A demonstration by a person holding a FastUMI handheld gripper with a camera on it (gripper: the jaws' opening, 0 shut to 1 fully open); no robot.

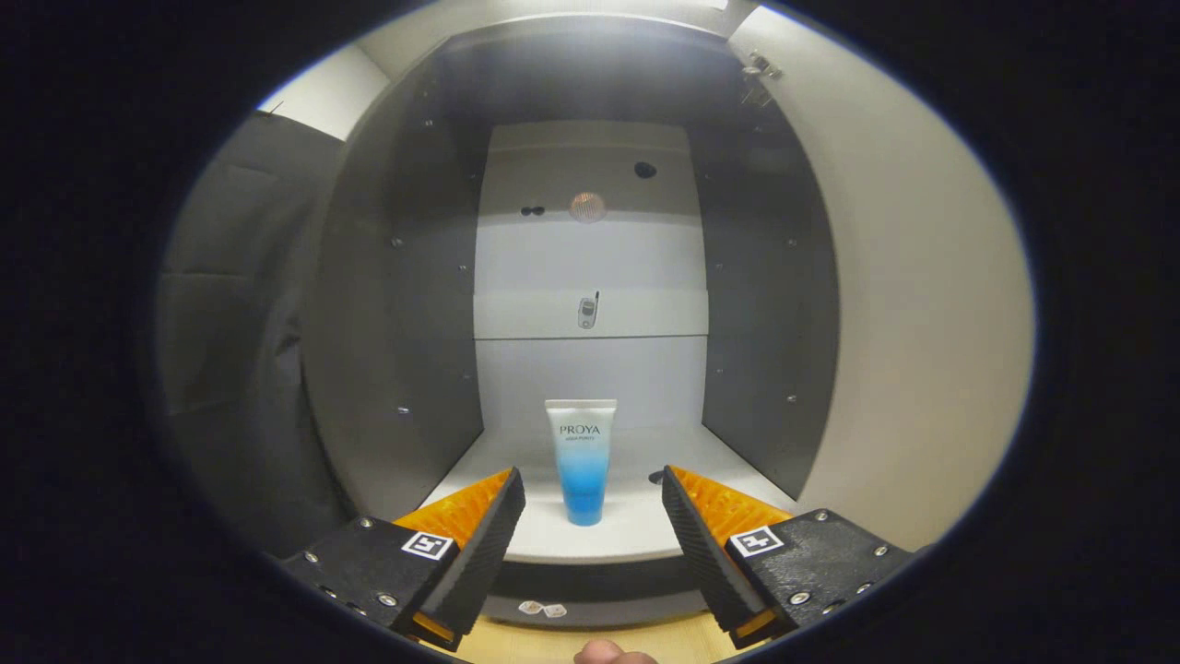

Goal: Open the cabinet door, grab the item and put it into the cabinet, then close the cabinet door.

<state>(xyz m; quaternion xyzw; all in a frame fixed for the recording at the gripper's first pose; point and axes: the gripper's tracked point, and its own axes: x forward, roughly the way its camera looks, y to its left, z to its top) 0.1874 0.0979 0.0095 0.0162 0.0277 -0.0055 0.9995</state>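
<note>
The tube (pixel 581 459) stands on its cap on the bottom shelf (pixel 636 530) of the open cabinet (pixel 433 277), near the shelf's front edge. It is white at the top and fades to blue toward the cap. Dark capital letters across its white part form a brand word; a smaller line of print beneath is too fine to make out.

The gripper (pixel 584 503) is spread wide and holds nothing. Its two fingers (pixel 479 544) are black with ribbed inner faces and orange backs, and each carries a small square black-and-white marker on its base. The tube sits just ahead of the fingertips, in line with the gap between them and touching neither.

Above the tube, on a higher shelf (pixel 590 318), a small grey phone-like object (pixel 587 312) lies with a short aerial pointing up. Higher still, the white back wall has a round perforated fitting (pixel 587 207), two small dark spots to its left and one dark hole (pixel 644 170) up to its right. The dark side walls are dotted with rows of small shelf pegs.

The cabinet door (pixel 922 304) is swung fully open on the right, pale on its inner face, with a metal hinge (pixel 761 69) near its top corner. Grey cloth (pixel 230 323) hangs left of the cabinet. Below the shelf's front edge lies a strip of light wood (pixel 535 641), and two small white tags (pixel 542 609) sit on the dark base panel. Nothing stands between the fingers and the tube.
</note>
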